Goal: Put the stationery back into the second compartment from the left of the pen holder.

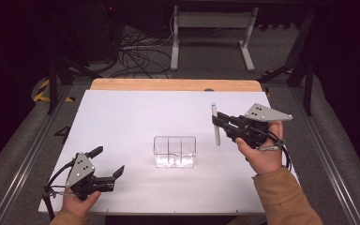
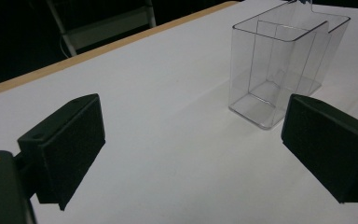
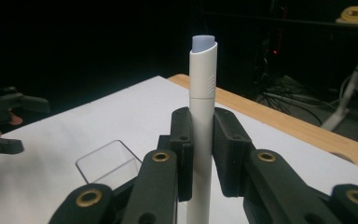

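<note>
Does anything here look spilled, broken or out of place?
Nothing stands out. The clear divided container stands upright and empty on the white table. The right gripper holds a white pen upright, off the table; the left gripper is open.

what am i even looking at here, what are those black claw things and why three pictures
The black claws are hand-held grippers, each with two jaws; a person holds one in each hand at a white table. The high view looks down from above the person. The other two pictures come from small cameras riding on each gripper, looking along its jaws. On the table stands a clear plastic container with compartments. The right gripper is shut on a white pen, held upright. The left gripper is open, holds nothing, and points toward the container.
</note>
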The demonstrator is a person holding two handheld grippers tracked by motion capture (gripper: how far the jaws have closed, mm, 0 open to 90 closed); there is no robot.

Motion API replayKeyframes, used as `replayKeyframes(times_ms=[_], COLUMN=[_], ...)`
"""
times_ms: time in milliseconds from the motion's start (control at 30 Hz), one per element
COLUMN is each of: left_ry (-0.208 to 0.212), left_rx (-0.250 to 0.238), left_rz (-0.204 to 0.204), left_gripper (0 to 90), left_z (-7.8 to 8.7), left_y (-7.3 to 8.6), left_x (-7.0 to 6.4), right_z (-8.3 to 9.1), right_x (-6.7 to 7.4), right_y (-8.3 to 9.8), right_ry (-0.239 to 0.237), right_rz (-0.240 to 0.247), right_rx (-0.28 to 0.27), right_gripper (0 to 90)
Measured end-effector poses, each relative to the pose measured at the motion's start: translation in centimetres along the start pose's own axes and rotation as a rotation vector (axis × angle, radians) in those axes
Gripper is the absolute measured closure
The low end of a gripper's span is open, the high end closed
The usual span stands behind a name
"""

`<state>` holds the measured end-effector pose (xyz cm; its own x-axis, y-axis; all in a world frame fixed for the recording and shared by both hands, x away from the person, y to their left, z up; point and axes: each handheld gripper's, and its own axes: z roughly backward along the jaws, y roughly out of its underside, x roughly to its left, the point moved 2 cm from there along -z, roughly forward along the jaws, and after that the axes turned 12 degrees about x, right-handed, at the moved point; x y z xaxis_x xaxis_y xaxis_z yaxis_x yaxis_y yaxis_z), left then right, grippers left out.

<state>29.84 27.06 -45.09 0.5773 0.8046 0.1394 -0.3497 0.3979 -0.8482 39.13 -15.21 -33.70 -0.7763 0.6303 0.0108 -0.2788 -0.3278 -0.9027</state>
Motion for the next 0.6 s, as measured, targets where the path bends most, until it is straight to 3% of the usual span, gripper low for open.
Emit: replayKeyframes(times_ms=[400,600], left_ry=[0.000,0.001], left_rx=[-0.005,-0.006], left_rz=[0.007,0.007], left_gripper=[6.9,6.9], left_z=[0.1,0.1], left_y=[0.0,0.0], left_x=[0.2,0.2], right_z=[-1.7,-2.7], right_x=[2.5,3.8], right_y=[-0.8,-1.1], right_ry=[-0.096,-0.145], right_rz=[0.051,0.079], right_rx=[-0.047,-0.099], right_gripper=[79.0,79.0])
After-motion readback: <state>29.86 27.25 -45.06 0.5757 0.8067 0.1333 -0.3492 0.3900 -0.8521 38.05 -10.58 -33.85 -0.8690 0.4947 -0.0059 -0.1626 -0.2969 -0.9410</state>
